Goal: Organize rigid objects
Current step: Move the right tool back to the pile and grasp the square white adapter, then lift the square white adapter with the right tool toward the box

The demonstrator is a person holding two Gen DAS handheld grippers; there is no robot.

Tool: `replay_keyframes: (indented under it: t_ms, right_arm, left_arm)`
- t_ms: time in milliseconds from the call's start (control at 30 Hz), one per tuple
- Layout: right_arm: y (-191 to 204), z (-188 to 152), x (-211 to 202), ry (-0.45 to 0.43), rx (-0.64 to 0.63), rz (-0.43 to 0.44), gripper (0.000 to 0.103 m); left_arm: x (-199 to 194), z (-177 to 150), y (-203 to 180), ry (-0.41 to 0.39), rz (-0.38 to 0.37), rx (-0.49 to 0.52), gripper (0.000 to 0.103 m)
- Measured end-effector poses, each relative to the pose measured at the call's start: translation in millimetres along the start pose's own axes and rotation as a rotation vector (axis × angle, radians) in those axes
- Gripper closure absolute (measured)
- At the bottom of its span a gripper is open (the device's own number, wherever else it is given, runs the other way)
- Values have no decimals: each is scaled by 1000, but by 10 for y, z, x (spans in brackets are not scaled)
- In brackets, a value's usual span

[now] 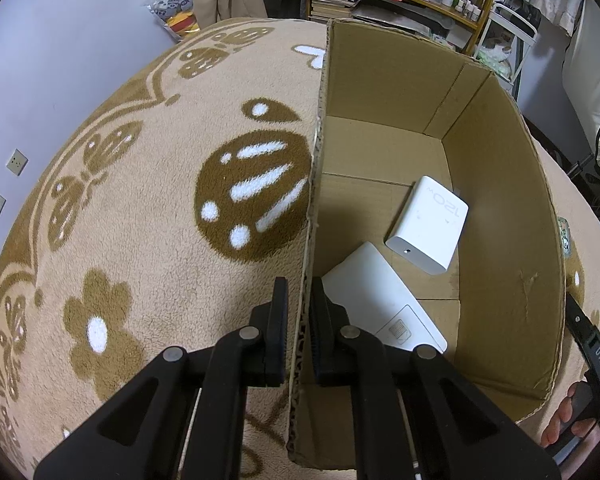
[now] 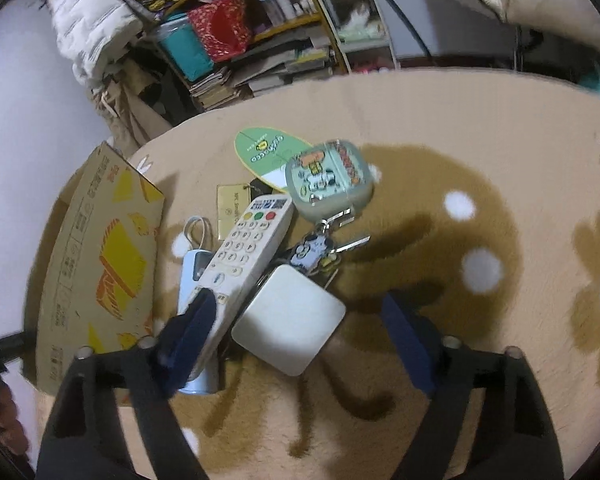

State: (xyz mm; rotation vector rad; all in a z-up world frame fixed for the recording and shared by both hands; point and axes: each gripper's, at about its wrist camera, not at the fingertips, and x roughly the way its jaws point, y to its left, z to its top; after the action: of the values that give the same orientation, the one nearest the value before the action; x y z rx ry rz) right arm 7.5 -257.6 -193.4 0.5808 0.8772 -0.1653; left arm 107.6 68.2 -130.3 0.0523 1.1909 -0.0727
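while the left gripper (image 1: pixel 300 300) pinches the cardboard box (image 1: pixel 500 200) wall, a white charger (image 1: pixel 430 226) and flat white device (image 1: pixel 374 300) lie inside; the right gripper (image 2: pixel 300 316), fingers spread, hovers over the white adapter (image 2: pixel 290 320) beside the remote (image 2: pixel 248 248) on the blanket (image 2: pixel 460 380).

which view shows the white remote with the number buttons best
The right wrist view: the white remote lies in the pile beside the white square block, keypad up, its near end behind the right gripper's finger. The left wrist view shows none of it.
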Motion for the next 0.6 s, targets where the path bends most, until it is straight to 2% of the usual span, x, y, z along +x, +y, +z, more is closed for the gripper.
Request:
replay_keyframes:
  t_ms: [100,333,400,600]
  right_arm:
    - [-76,-10,86,43,82,48,29]
    - [-47,-35,135,46,78,25,30]
    - [-58,-40,135,47,94,38,40]
    - [-144,-82,186,77,215,99,42]
  left_arm:
    - [0,1,1,-1,0,-1,93]
    - [-1,3,-13,-3,11,12,93]
    - [2,5,-6,-2,9,11,93]
    - [-5,5,-2,3,1,-2,93]
